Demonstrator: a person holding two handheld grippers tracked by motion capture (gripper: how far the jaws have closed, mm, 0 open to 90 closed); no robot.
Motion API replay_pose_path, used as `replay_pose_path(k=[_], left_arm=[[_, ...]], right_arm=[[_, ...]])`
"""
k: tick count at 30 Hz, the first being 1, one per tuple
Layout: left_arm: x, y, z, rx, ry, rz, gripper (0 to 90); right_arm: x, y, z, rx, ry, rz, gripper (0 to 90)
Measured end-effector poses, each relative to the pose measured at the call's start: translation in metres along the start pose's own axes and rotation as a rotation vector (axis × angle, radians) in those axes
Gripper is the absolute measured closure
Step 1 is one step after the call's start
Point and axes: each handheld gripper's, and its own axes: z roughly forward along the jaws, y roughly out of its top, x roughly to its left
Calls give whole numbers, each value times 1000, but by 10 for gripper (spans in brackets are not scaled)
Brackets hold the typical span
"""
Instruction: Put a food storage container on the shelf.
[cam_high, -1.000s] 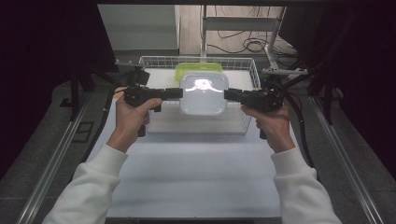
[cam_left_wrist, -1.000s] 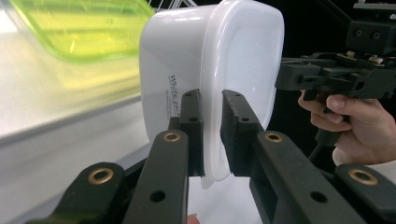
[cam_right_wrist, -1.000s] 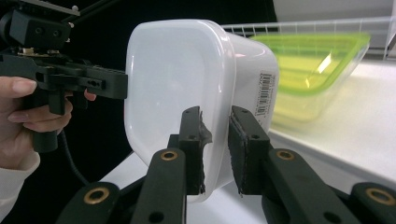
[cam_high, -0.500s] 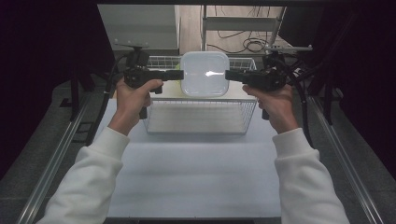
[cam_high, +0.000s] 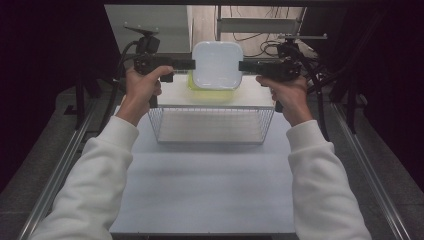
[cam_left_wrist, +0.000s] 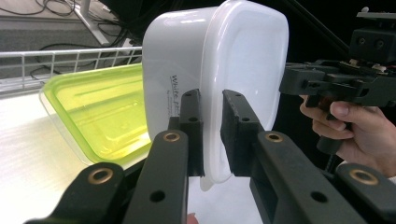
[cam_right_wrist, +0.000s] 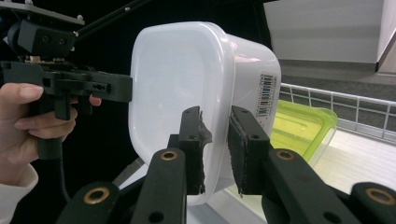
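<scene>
- High view showed the white plastic container held in the air between both grippers, above the far edge of the wire basket on the table.
- Left gripper pinched its 9 o'clock rim; right gripper pinched its 3 o'clock rim.
- Green container lay beneath it, toward 6 o'clock.

White container lifted out of wire basket; green container now exposed below.
</scene>
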Motion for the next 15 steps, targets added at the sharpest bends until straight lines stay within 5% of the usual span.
replay_pose_path(k=[15], left_arm=[[25,5,19,34,22,-60,800]], right_arm=[[-29,3,30,58,-31,79,743]])
